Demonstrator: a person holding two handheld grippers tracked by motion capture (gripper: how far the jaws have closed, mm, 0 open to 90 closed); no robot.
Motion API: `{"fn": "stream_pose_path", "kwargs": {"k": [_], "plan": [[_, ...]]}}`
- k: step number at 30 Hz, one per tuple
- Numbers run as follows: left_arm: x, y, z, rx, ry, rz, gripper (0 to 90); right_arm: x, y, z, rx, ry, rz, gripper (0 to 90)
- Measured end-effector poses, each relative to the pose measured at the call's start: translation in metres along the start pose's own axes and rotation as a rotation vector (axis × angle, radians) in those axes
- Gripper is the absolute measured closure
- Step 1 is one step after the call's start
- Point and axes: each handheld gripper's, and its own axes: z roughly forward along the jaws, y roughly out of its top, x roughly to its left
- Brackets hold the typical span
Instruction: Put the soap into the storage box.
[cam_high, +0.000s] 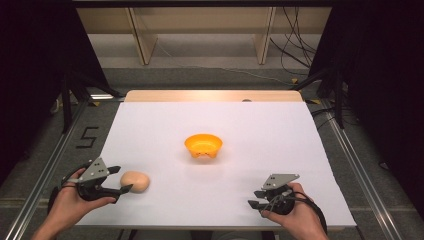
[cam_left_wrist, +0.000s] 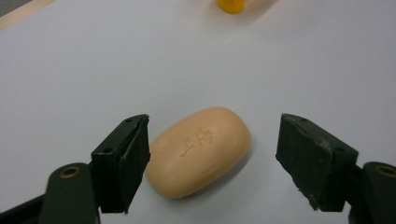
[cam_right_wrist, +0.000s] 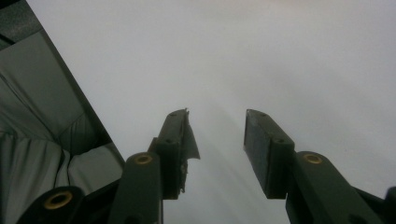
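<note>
Grasp step in hand, not yet closed. The left tongs (cam_high: 123, 179) sit low at the near-left corner of the bench (cam_high: 280, 135), jaws wide, straddling a bar of soap (cam_high: 135, 181); peach-coloured, oval, a small flower stamp pressed into its top face. In the left gripper view the soap (cam_left_wrist: 198, 150) lies flat on the white surface, long axis running from about 7 o'clock to 1 o'clock between the jaws. The left jaw looks close against, perhaps touching, the soap's near-left end; the right jaw stands well apart, with bare bench showing between. So the soap is off-centre in the opening. An orange bowl (cam_high: 203, 145) stands near the bench centre, roughly at 1 o'clock from the soap and well apart from it; its rim also peeks in at the top edge of the left gripper view (cam_left_wrist: 231, 5). The right tongs (cam_high: 258, 198) rest at the near-right edge, jaws at a middling gap with nothing in it, over bare bench beside the edge. Judgement: next move calls for closing the left jaws across the soap's short width, ideally after nudging right to centre it; the rounded, slick sides may let it squirt out or rotate under an uneven squeeze. The bowl seems the likely destination.
</note>
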Motion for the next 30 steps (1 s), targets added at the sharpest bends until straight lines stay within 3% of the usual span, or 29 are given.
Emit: {"fn": "stream_pose_path", "kwargs": {"k": [2, 3, 5, 6, 9, 11, 12, 13, 17, 22, 24, 25, 29, 30], "plan": [[0.004, 0.008, 0.0, 0.043, -0.021, 0.037, 24.8, 0.0, 0.0, 0.0, 0.007, 0.001, 0.006, 60.2], [0.006, 0.013, 0.001, 0.081, -0.039, 0.052, 24.7, 0.003, 0.0, -0.001, 0.01, -0.007, 0.034, 60.2], [0.009, 0.017, 0.002, 0.11, -0.059, 0.059, 24.5, 0.002, -0.001, -0.001, 0.008, -0.003, 0.015, 60.1], [0.014, 0.024, 0.003, 0.179, -0.104, 0.089, 25.7, 0.0, -0.002, -0.001, 0.024, -0.007, -0.001, 60.1], [0.024, 0.033, 0.006, 0.244, -0.164, 0.125, 27.4, -0.001, -0.003, -0.001, 0.024, -0.013, -0.001, 60.0], [0.029, 0.036, 0.009, 0.293, -0.202, 0.152, 28.8, 0.001, -0.003, -0.002, 0.04, -0.004, 0.03, 60.0], [0.03, 0.036, 0.011, 0.294, -0.215, 0.14, 29.2, 0.0, -0.003, -0.002, 0.039, -0.004, 0.021, 60.0], [0.034, 0.039, 0.013, 0.332, -0.23, 0.182, 29.3, 0.0, -0.003, -0.002, 0.042, -0.004, 0.024, 60.0], [0.039, 0.042, 0.021, 0.349, -0.258, 0.193, 29.7, 0.0, -0.003, 0.0, 0.042, -0.003, 0.023, 60.0], [0.048, 0.05, 0.033, 0.394, -0.271, 0.29, 32.0, -0.002, -0.002, 0.003, 0.032, -0.003, -0.007, 59.7], [0.049, 0.05, 0.037, 0.414, -0.291, 0.311, 33.7, -0.002, -0.002, 0.003, 0.031, -0.006, -0.008, 59.6], [0.051, 0.051, 0.038, 0.434, -0.309, 0.342, 33.9, -0.001, -0.002, 0.002, 0.036, -0.013, 0.004, 59.6], [0.046, 0.049, 0.047, 0.459, -0.351, 0.351, 33.7, 0.0, -0.003, 0.001, 0.053, -0.033, 0.041, 59.6], [0.046, 0.049, 0.049, 0.479, -0.358, 0.373, 33.5, -0.001, -0.003, 0.002, 0.046, -0.026, 0.029, 59.7]]}}
